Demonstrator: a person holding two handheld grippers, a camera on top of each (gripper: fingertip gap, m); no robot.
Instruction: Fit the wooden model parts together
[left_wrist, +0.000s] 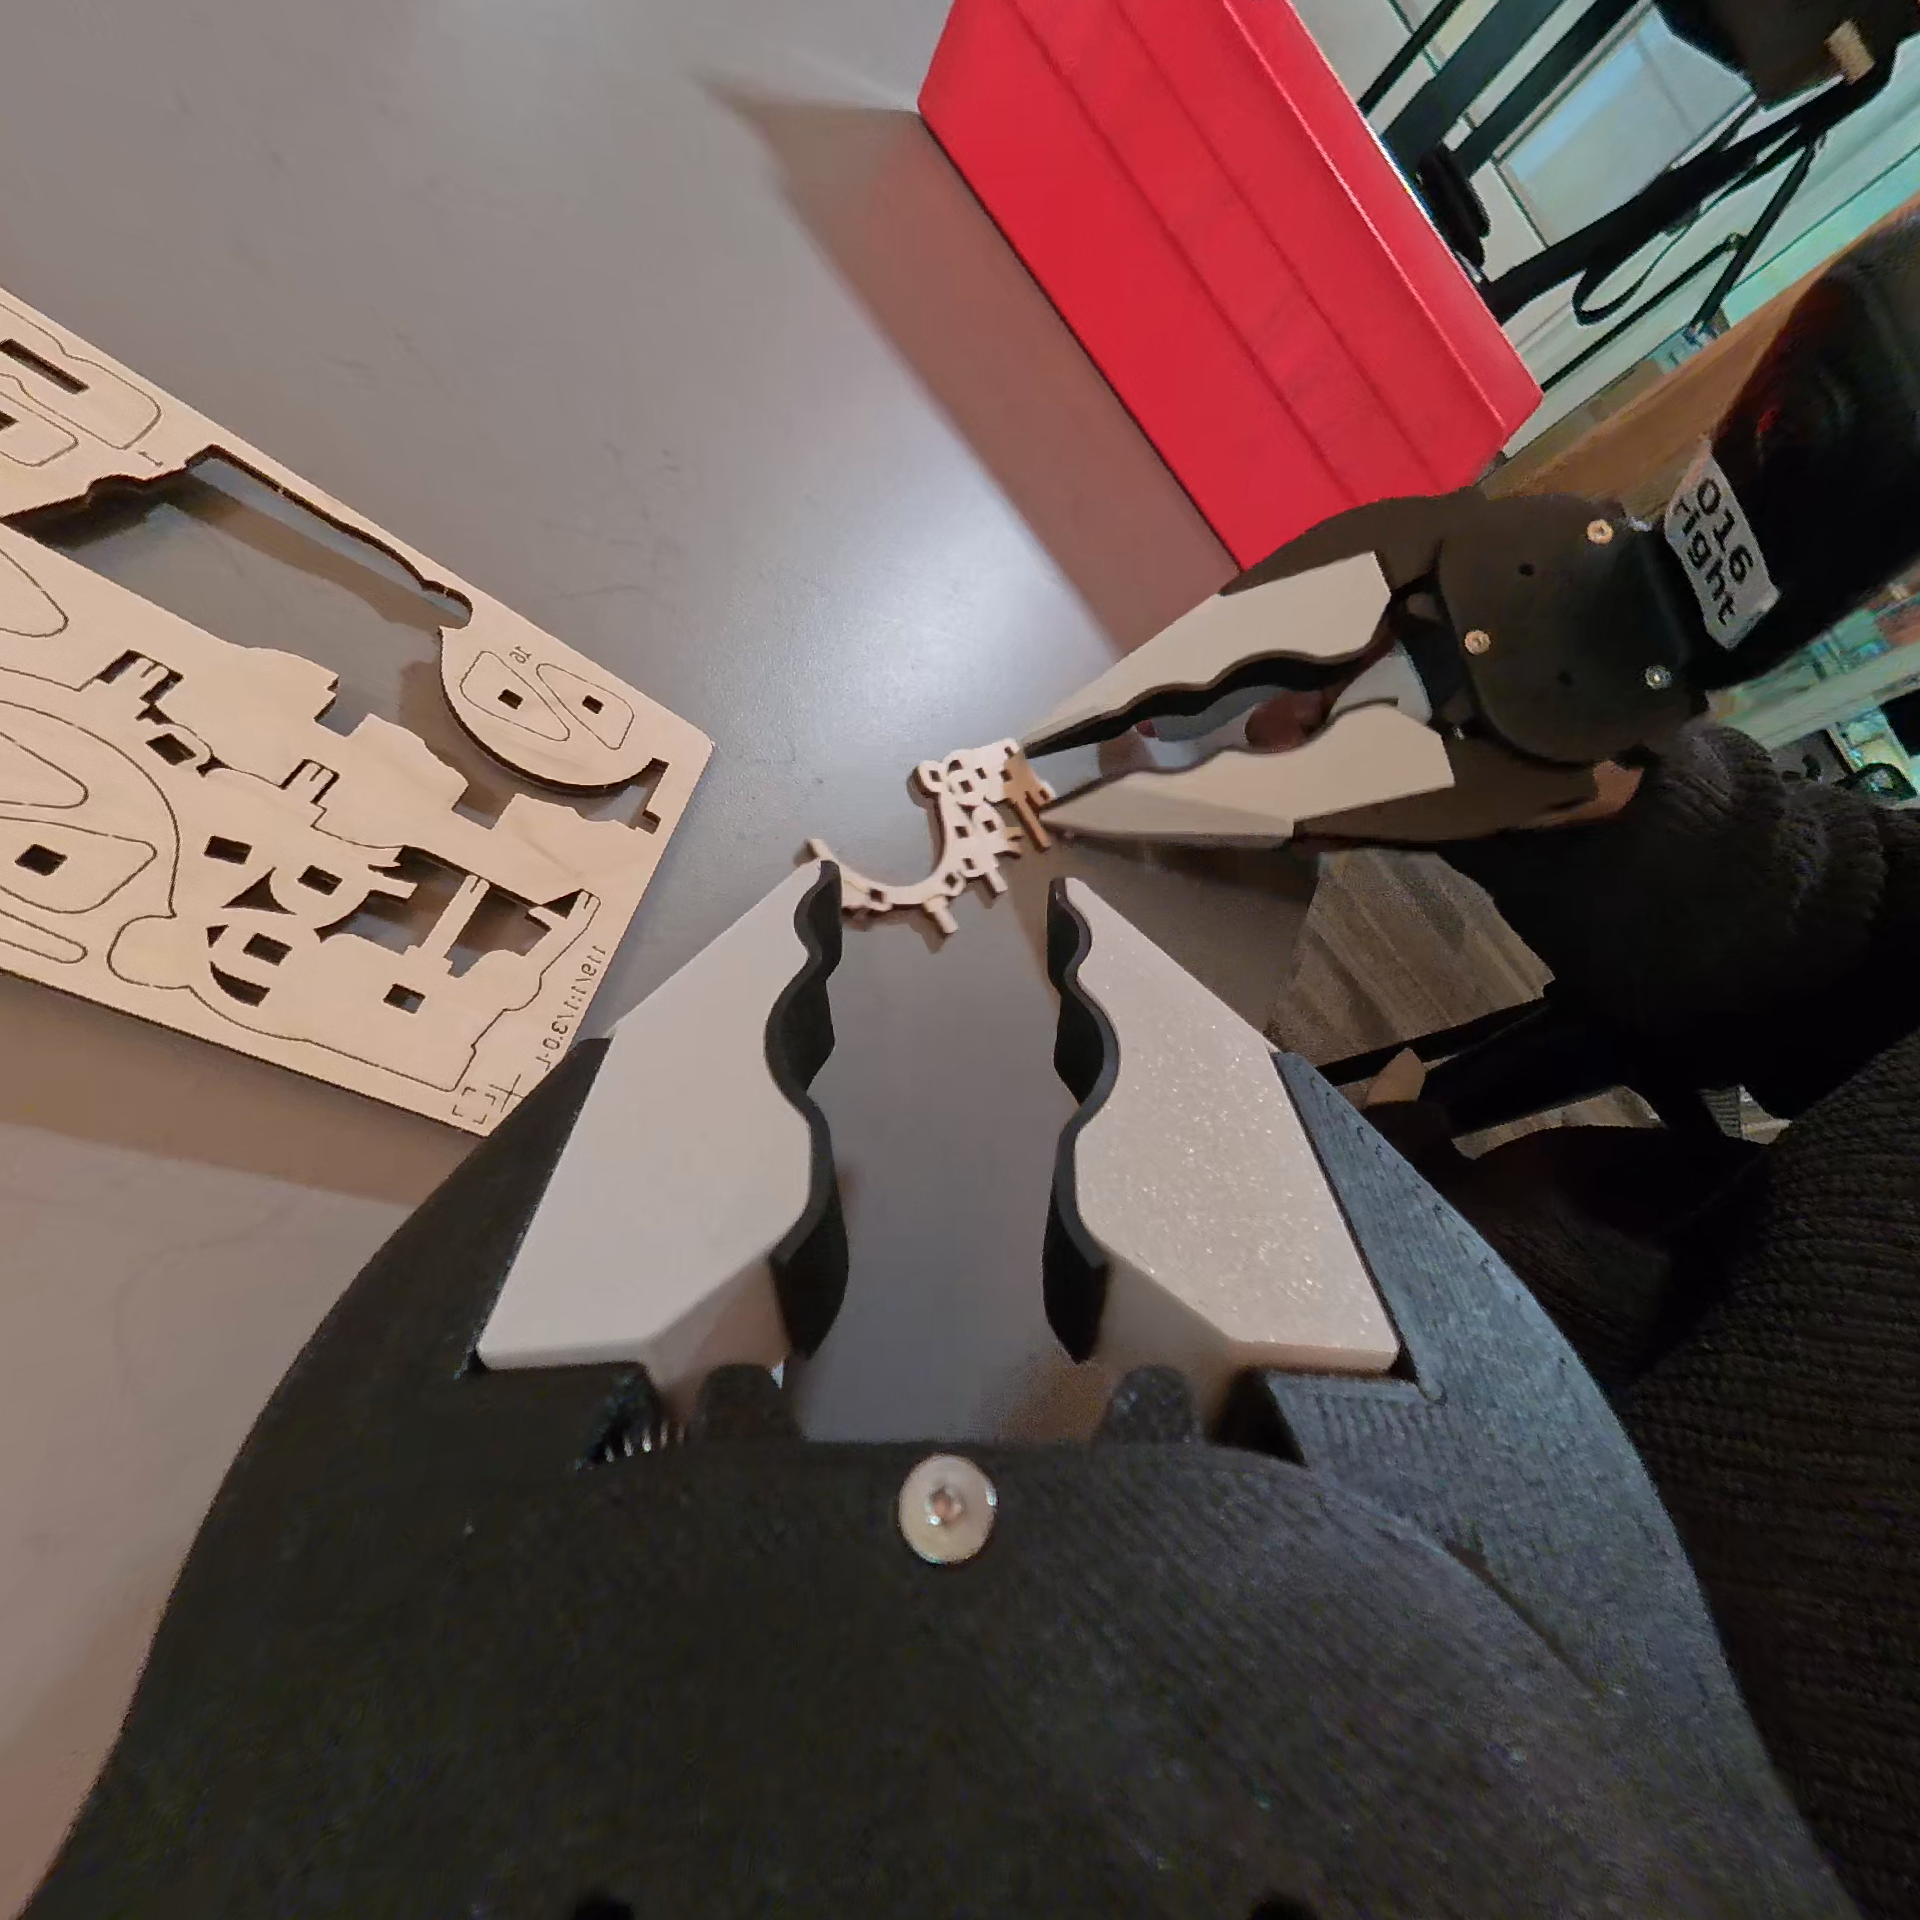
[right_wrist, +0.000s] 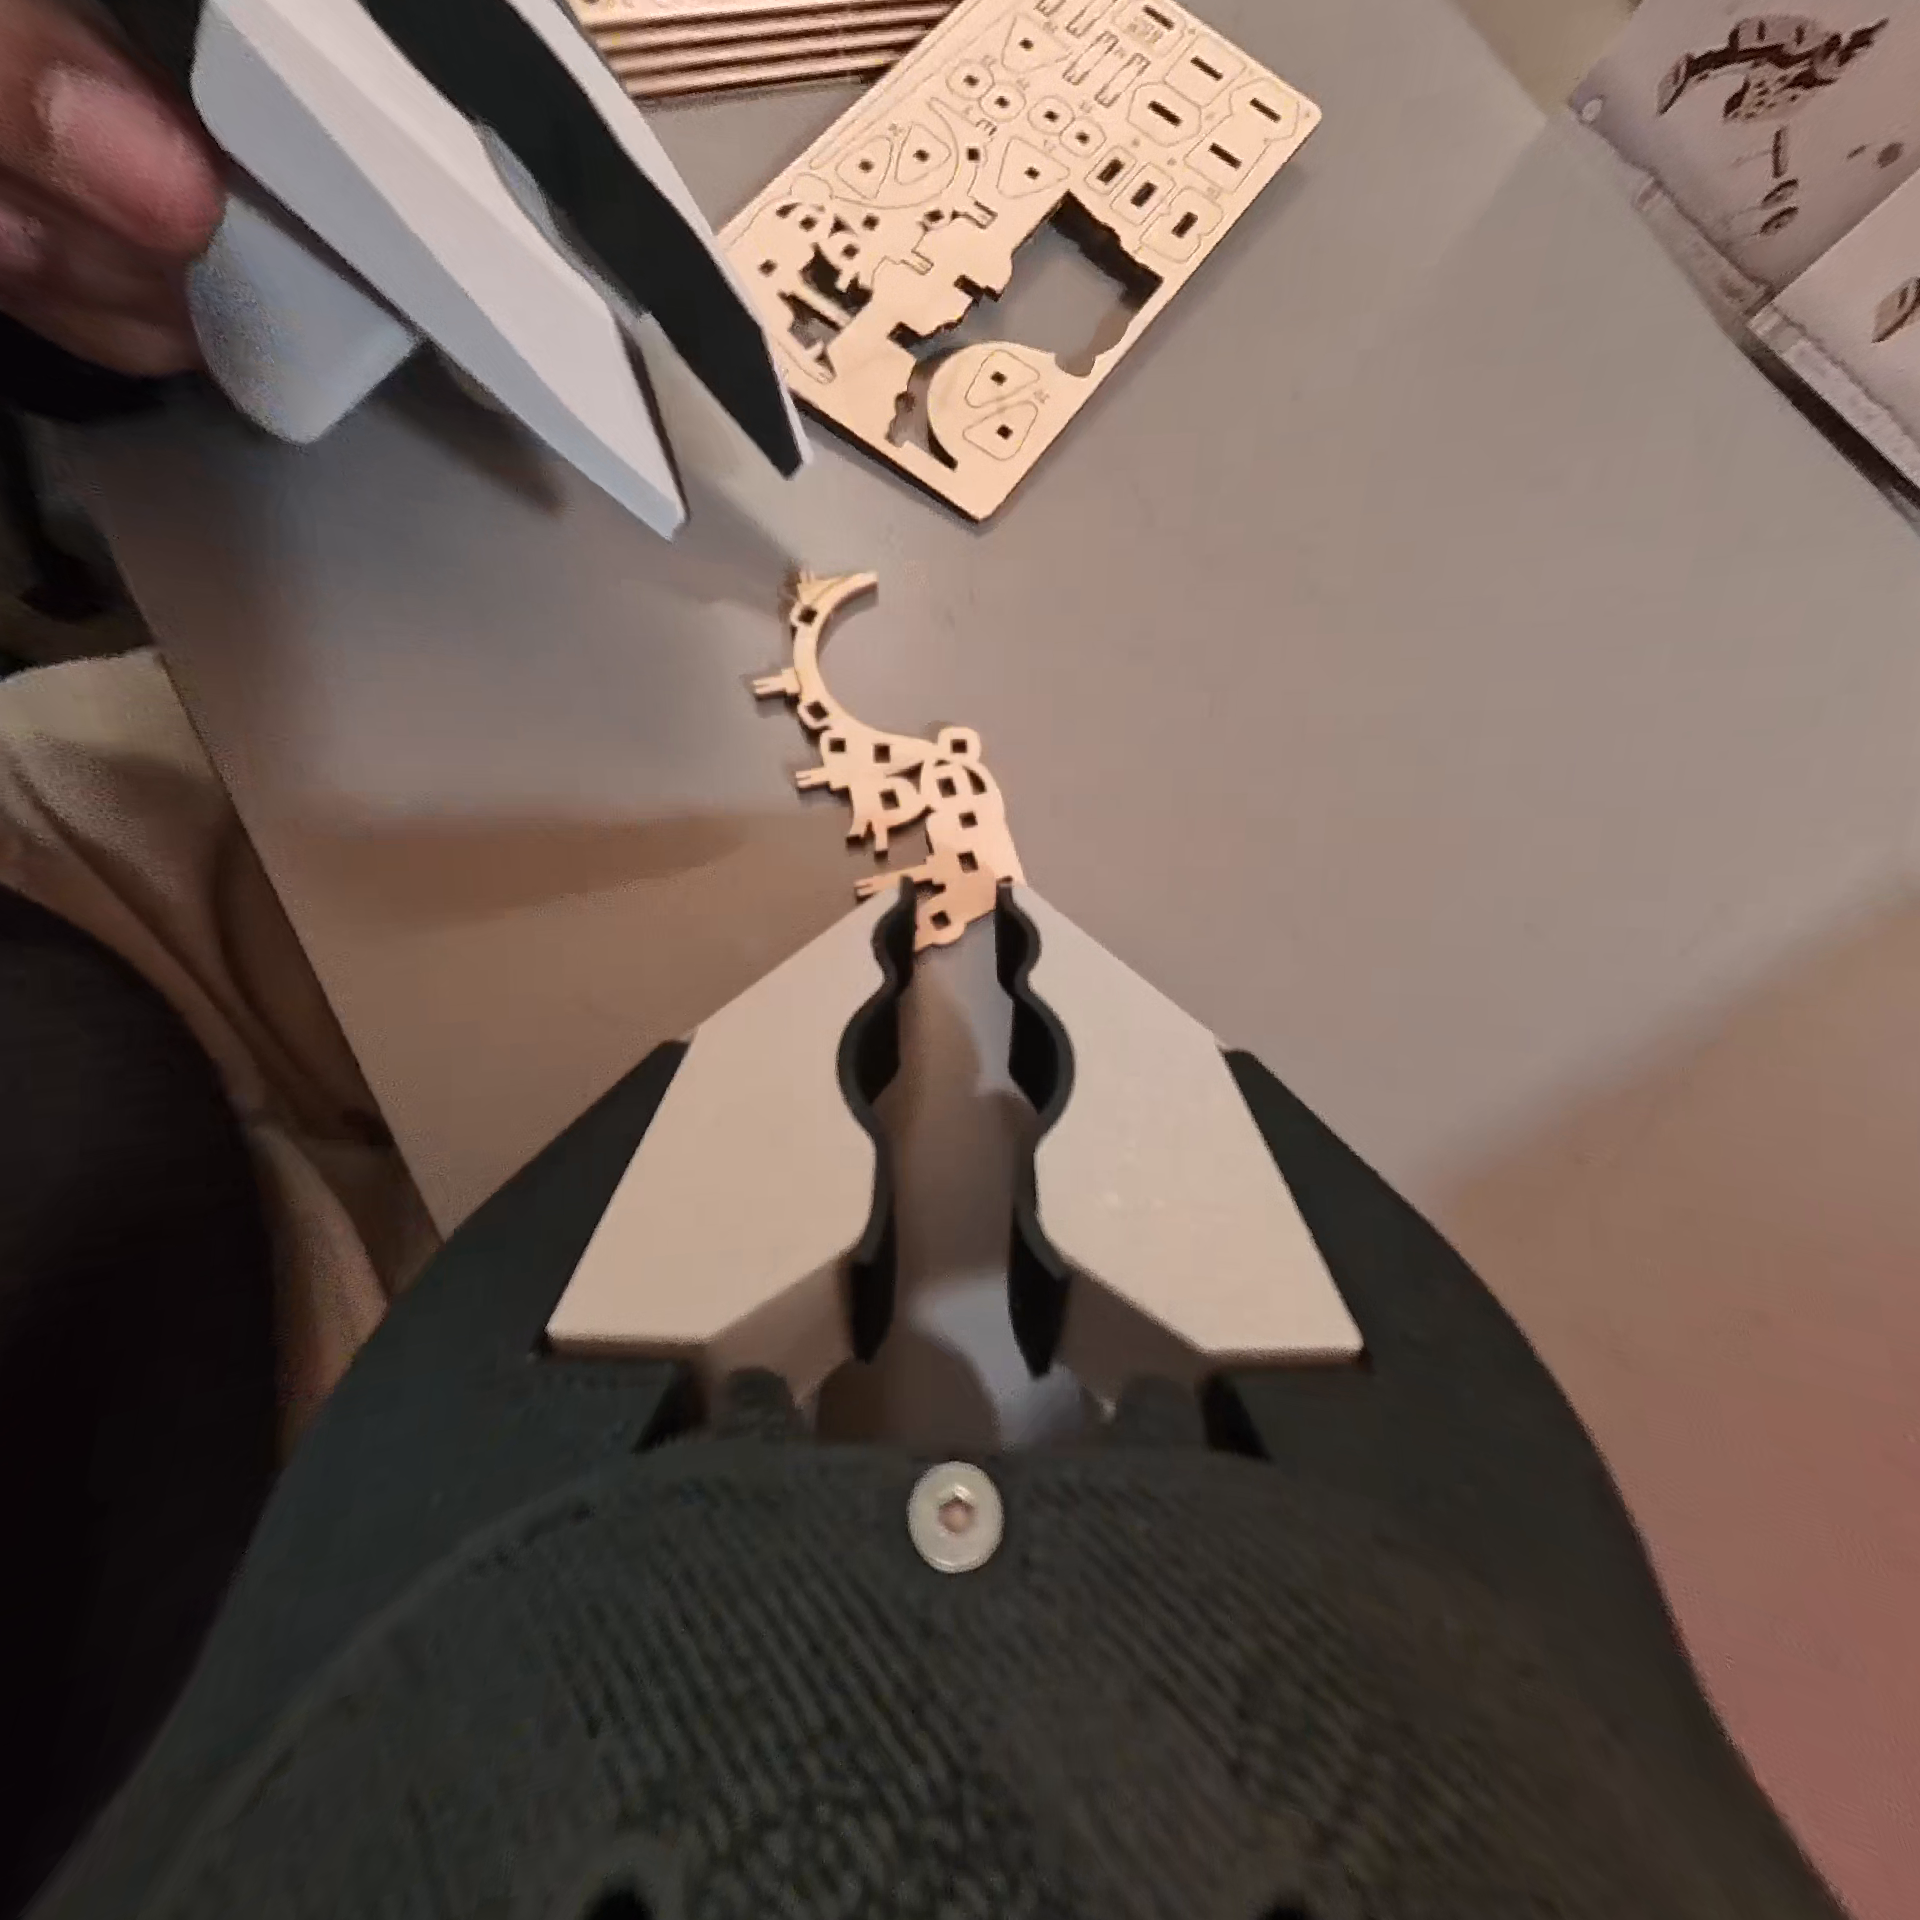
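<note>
A thin curved wooden model part (right_wrist: 971, 868) with several square holes and small tabs lies along the grey table; it also shows in the left wrist view (left_wrist: 902, 889). My right gripper (right_wrist: 954, 902) is shut on the part's near end, pinching it across its width; it shows from the side in the left wrist view (left_wrist: 1039, 788). My left gripper (left_wrist: 940, 891) is open and empty, its tips just short of the part's curved far end. It shows at the top left of the right wrist view (right_wrist: 732, 494).
A laser-cut wooden sheet (left_wrist: 312, 790) with several parts punched out lies to the left, also seen in the right wrist view (right_wrist: 1039, 260). More sheets (right_wrist: 748, 62) are stacked behind it. A red box (left_wrist: 1195, 260) stands at the back. Printed instruction pages (right_wrist: 1766, 208) lie at the right. The gap from one gripper's tips to the other's is roughly 8 centimetres.
</note>
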